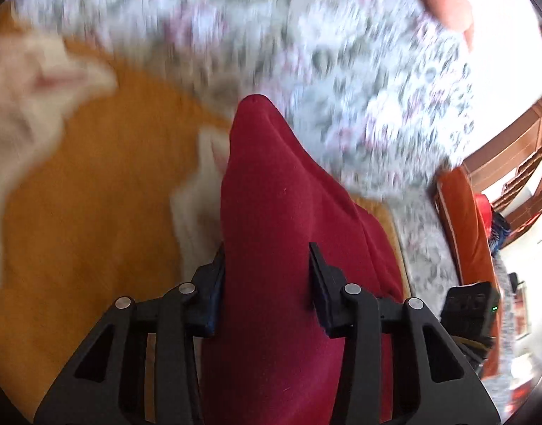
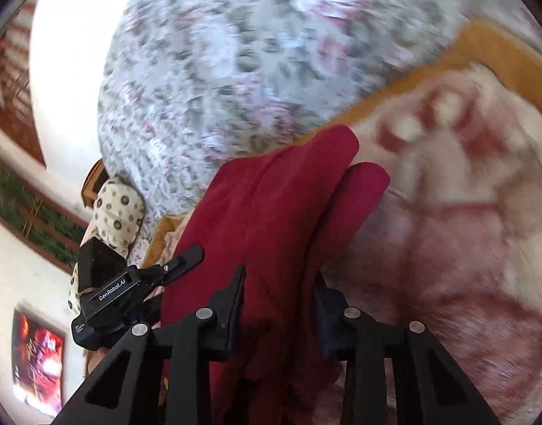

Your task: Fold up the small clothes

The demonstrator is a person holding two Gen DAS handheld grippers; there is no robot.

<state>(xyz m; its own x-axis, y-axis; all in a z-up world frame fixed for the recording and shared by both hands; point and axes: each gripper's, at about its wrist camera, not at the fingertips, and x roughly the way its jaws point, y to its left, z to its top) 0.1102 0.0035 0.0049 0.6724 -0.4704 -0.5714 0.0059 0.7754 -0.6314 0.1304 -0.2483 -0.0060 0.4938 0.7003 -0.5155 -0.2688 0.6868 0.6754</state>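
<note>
L gripper (image 1: 267,265) & R gripper (image 2: 280,287) both clamp red garment (image 1: 271,194)

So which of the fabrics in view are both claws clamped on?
The plain dark red cloth: it runs between the fingers of the left claw and right claw. The orange-and-white blanket and flowered spread lie beneath, ungripped.

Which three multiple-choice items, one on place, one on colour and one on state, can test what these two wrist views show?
1. Where is the dark red garment in the left view?
A. between the fingers
B. flat on the floral bedspread
C. on the pillow

2. What colour is the blanket's border?
A. green
B. orange
C. black

3. The right gripper is:
A. open, empty
B. shut on the garment
C. out of view

Answers: 1 A, cloth fills the left gripper; 2 B, an orange band; 3 B, red folds pinched between both fingers.
</note>
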